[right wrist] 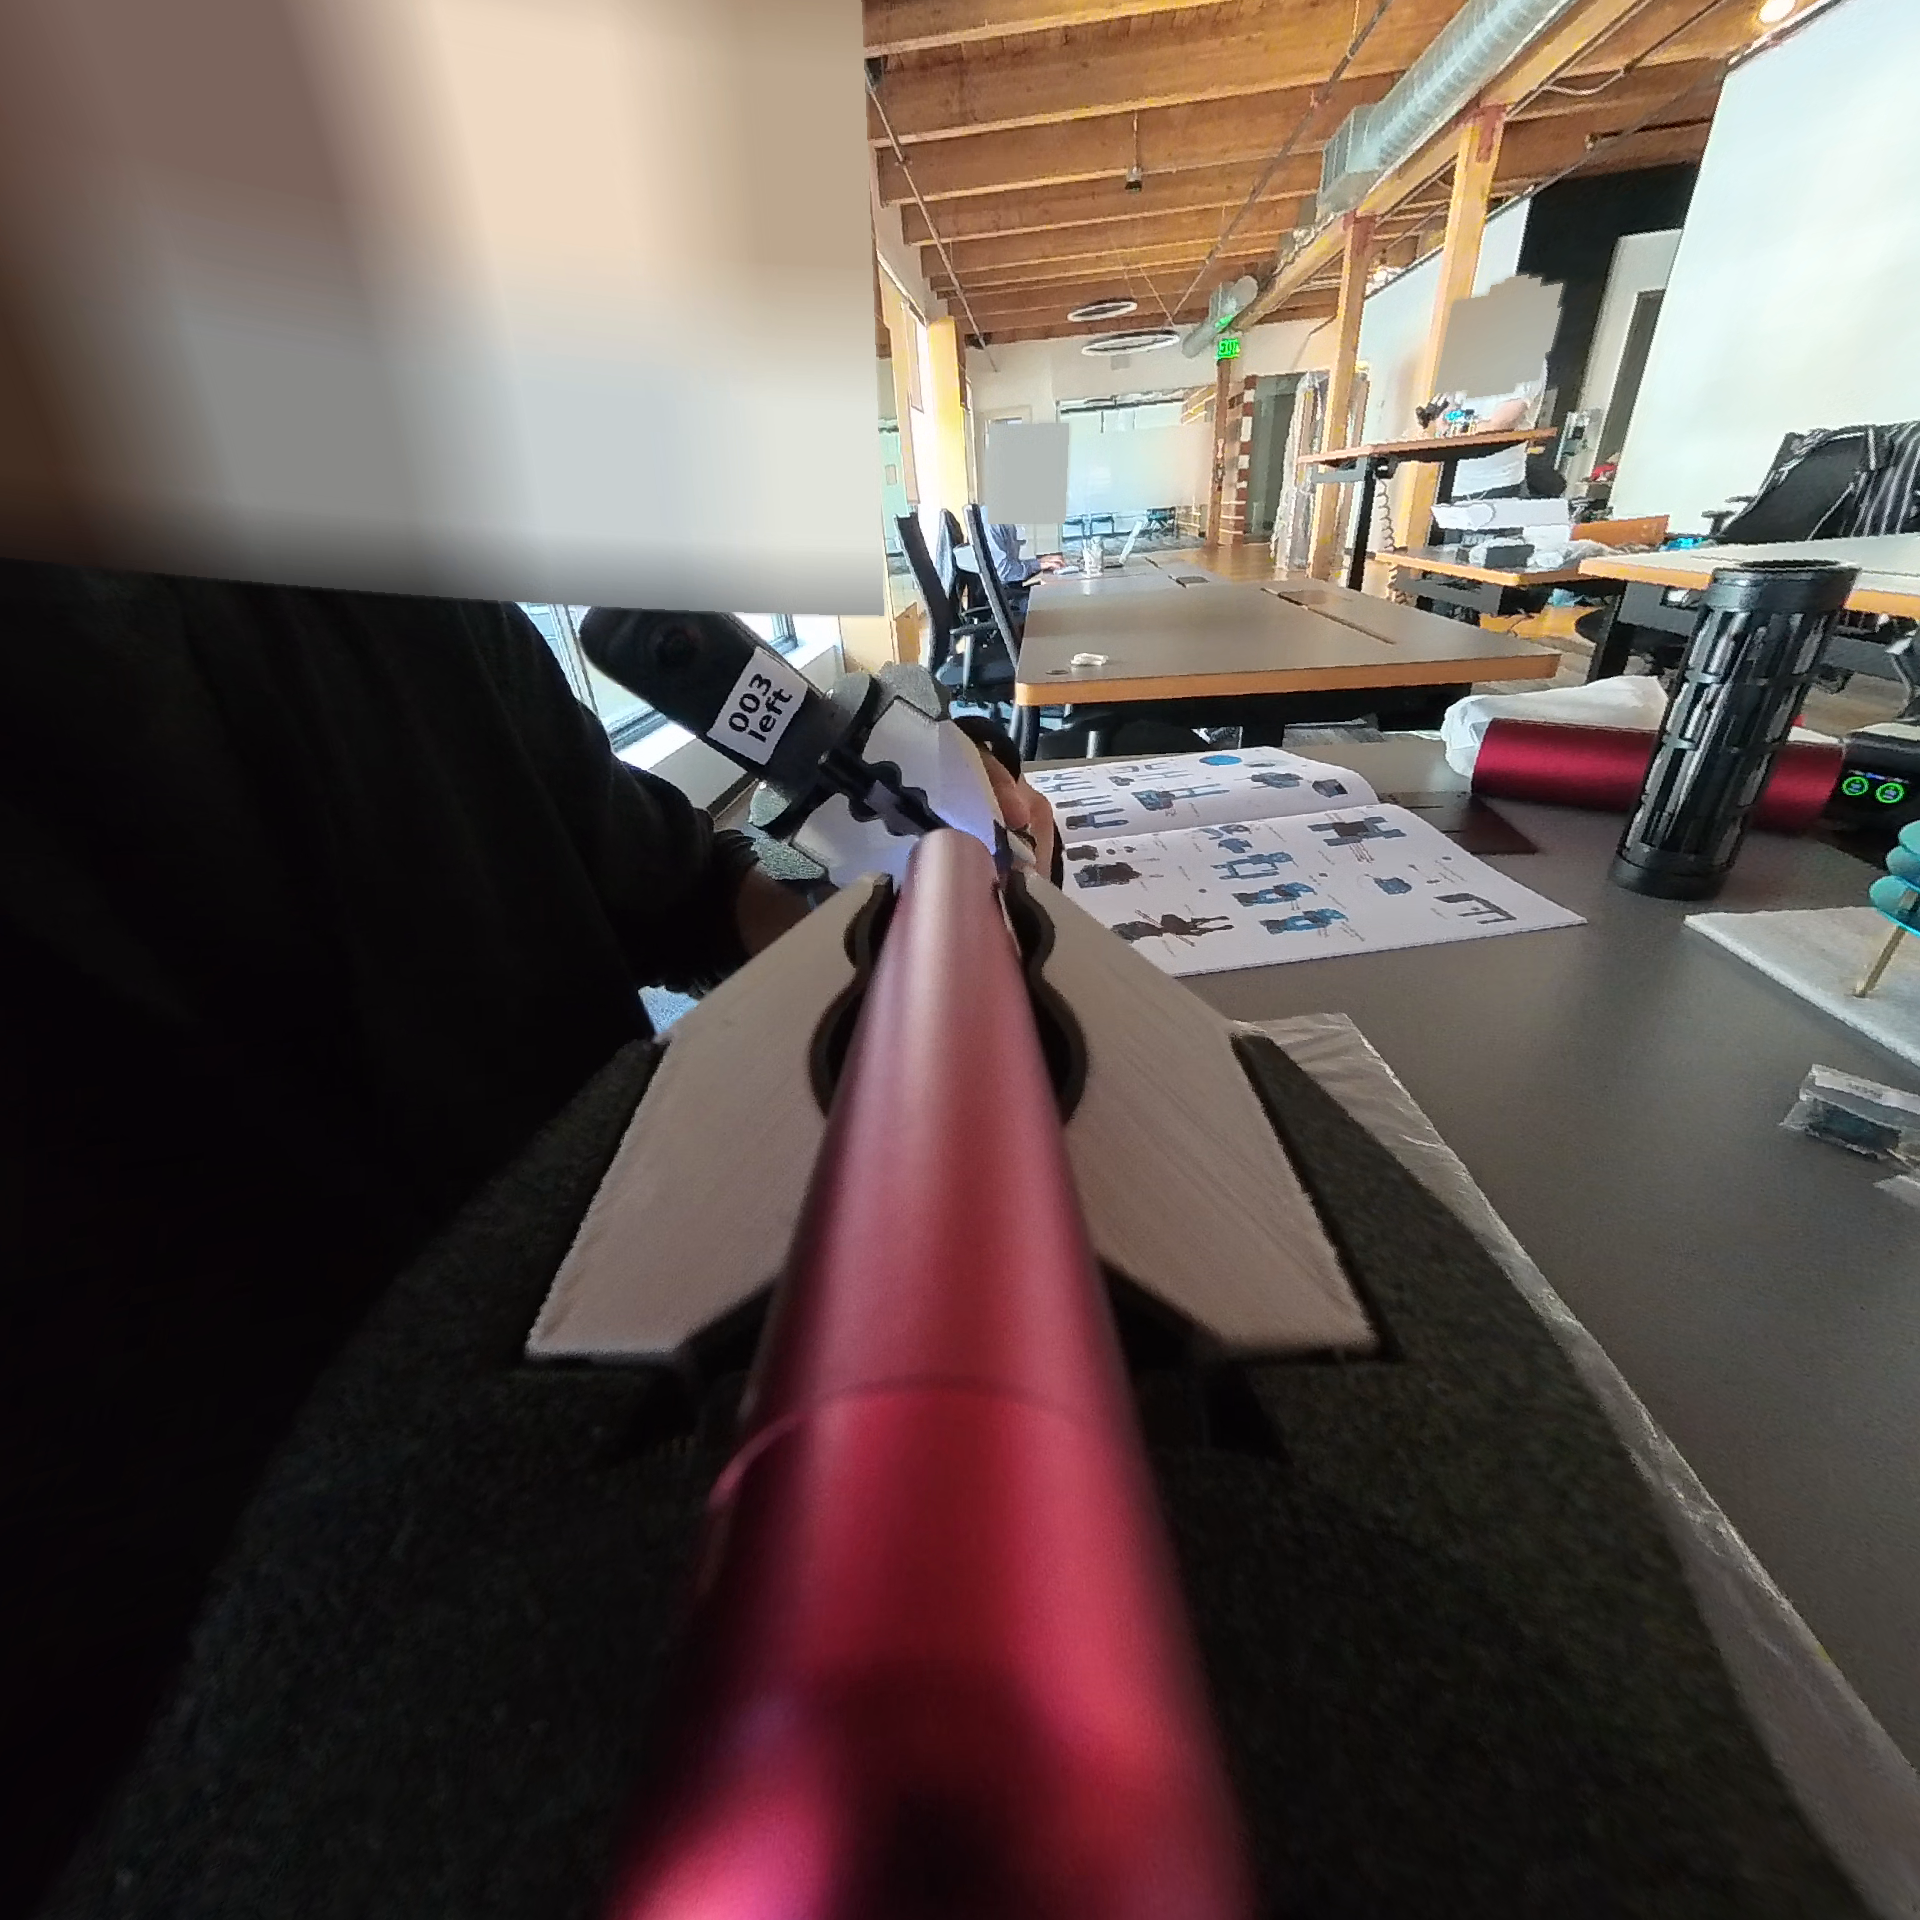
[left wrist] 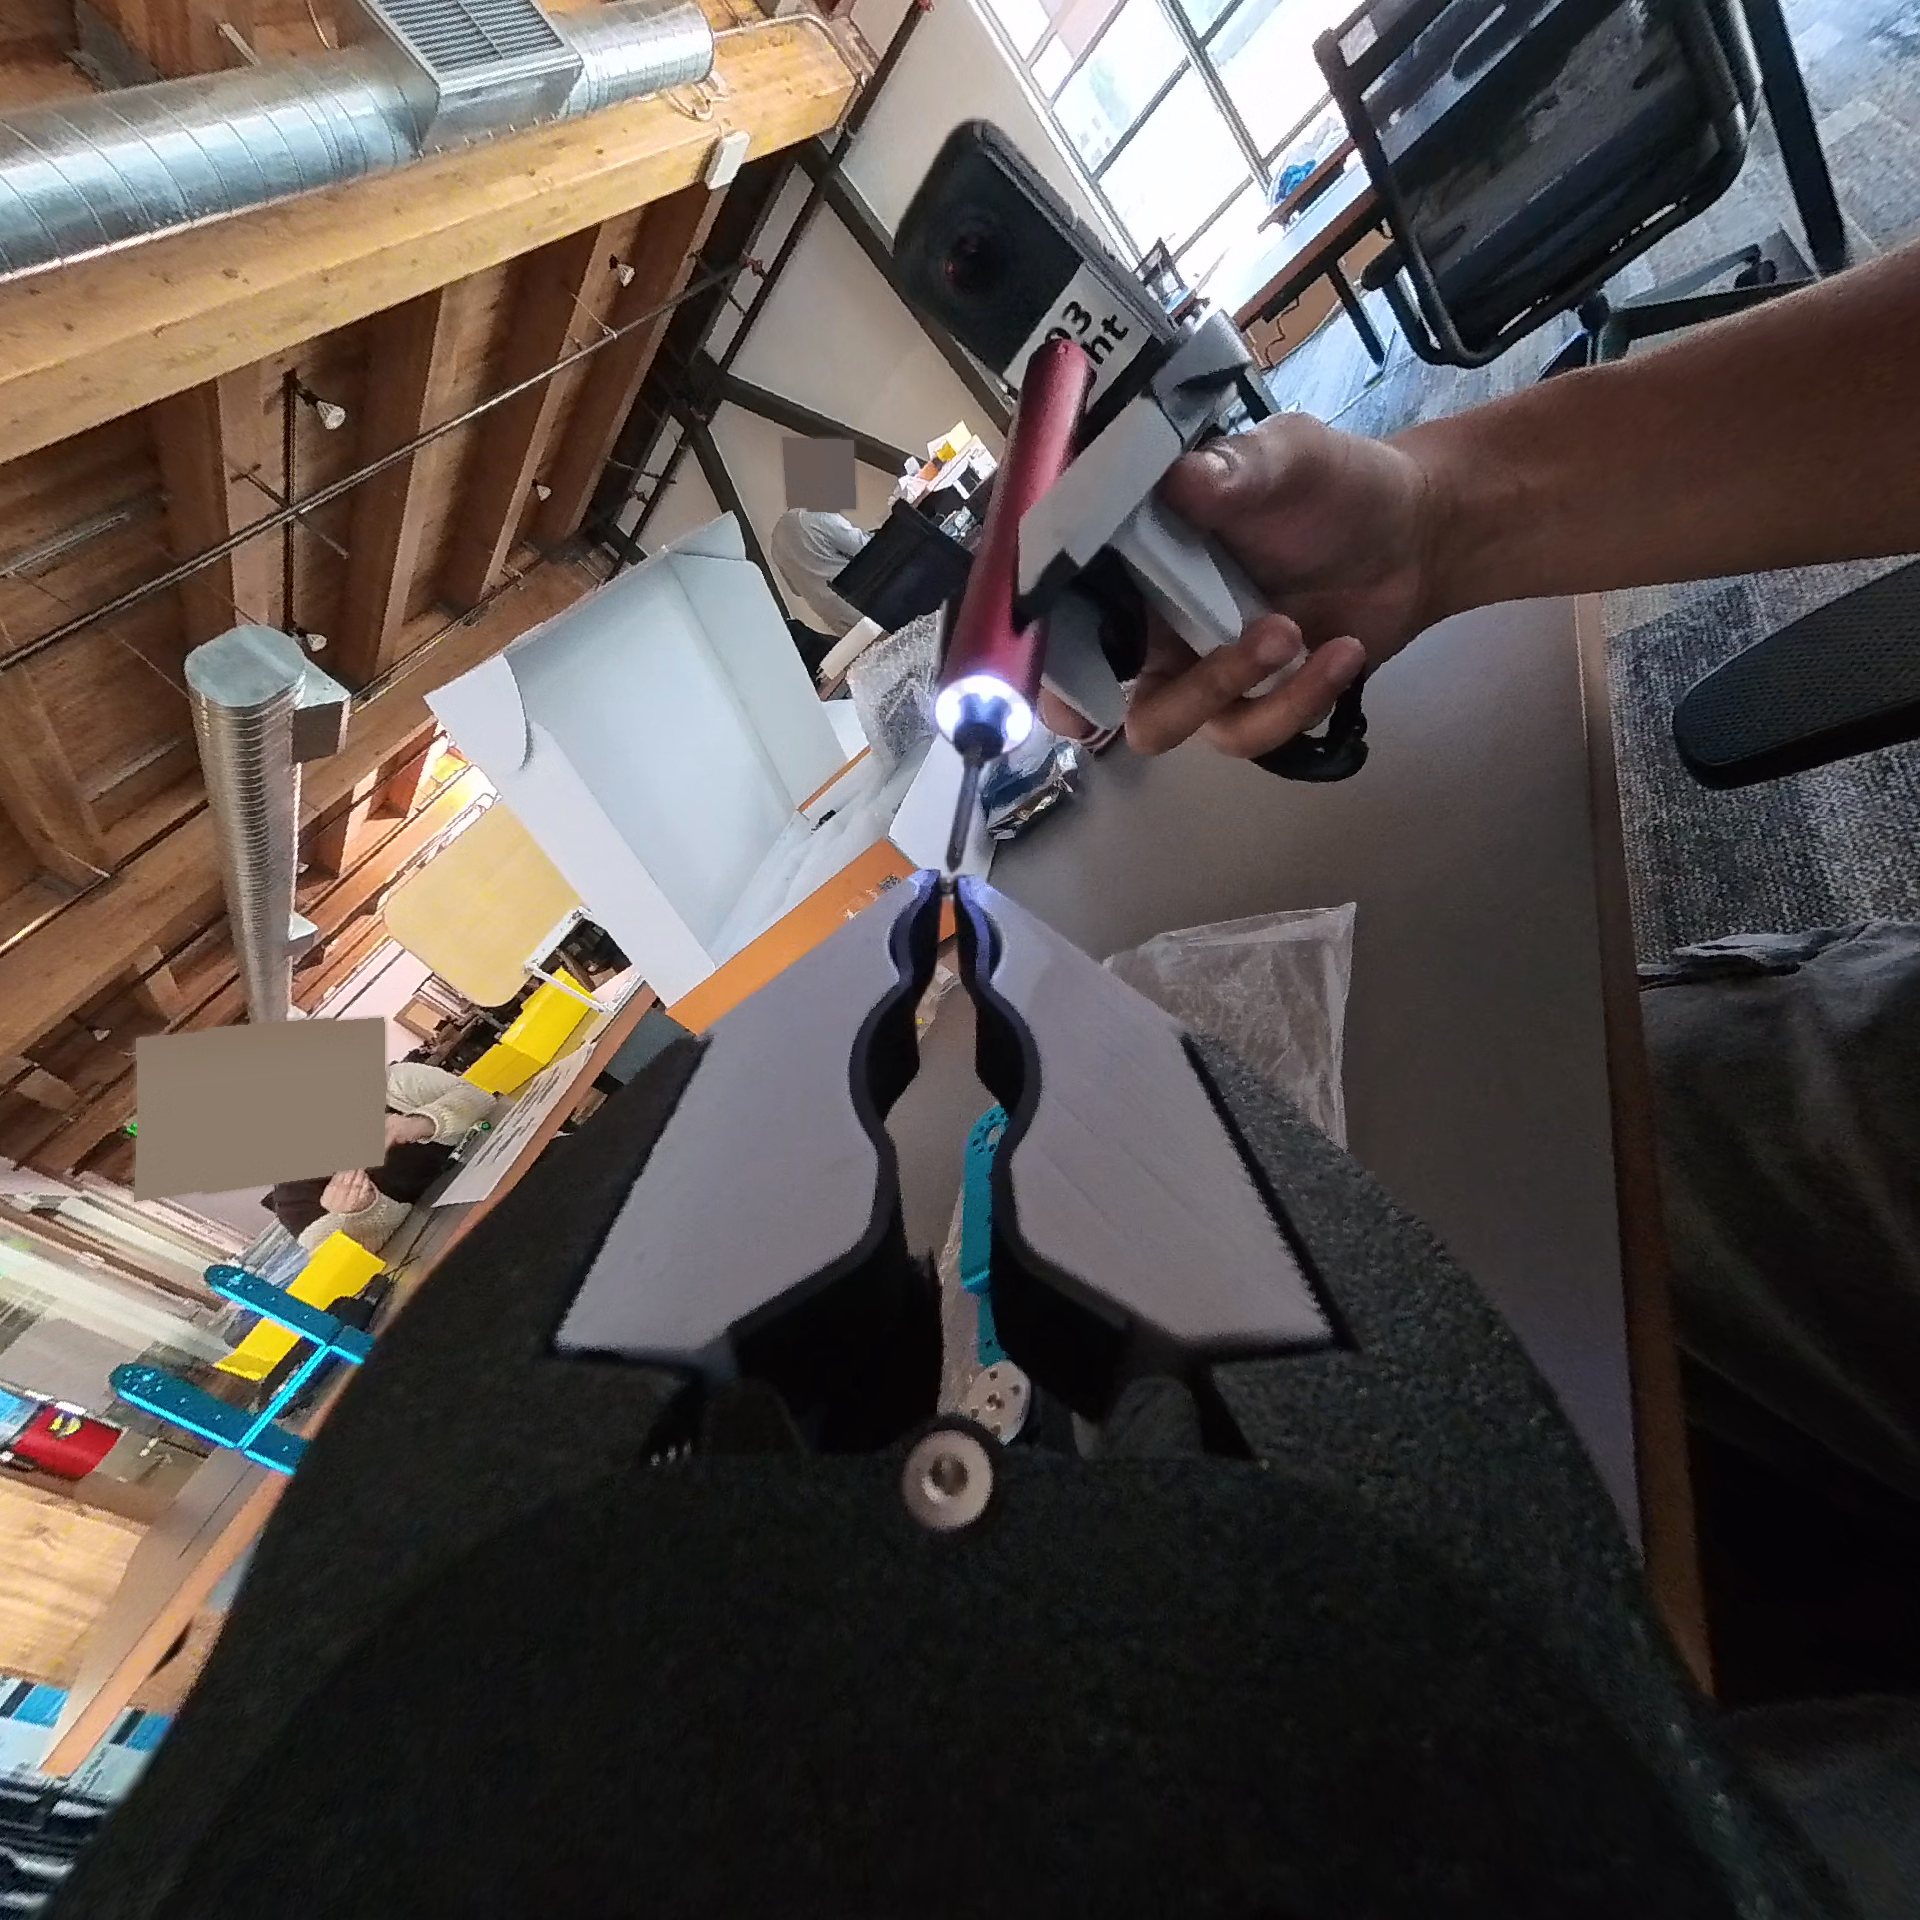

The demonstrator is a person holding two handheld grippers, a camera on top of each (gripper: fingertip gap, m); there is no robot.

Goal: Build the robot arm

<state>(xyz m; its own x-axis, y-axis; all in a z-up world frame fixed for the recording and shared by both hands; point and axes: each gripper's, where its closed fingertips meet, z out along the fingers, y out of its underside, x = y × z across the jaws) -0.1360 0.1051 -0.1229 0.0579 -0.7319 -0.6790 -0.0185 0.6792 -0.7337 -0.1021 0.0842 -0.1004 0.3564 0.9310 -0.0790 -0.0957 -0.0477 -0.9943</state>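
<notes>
Item: red powered screwdriver, meeting a tiny screw

Your right tongs clamp the screwdriver lengthwise — its lit bit touches the screw pinched at your left tongs' tips, held aloft above the desk for alignment. A clear plastic bag lies below; contents unclear.

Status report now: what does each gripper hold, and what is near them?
Right gripper shut on red electric screwdriver, light on. Left gripper shut on a tiny part, too small to identify; bit tip meets it. Teal bracket, plastic bag below on table.
</notes>
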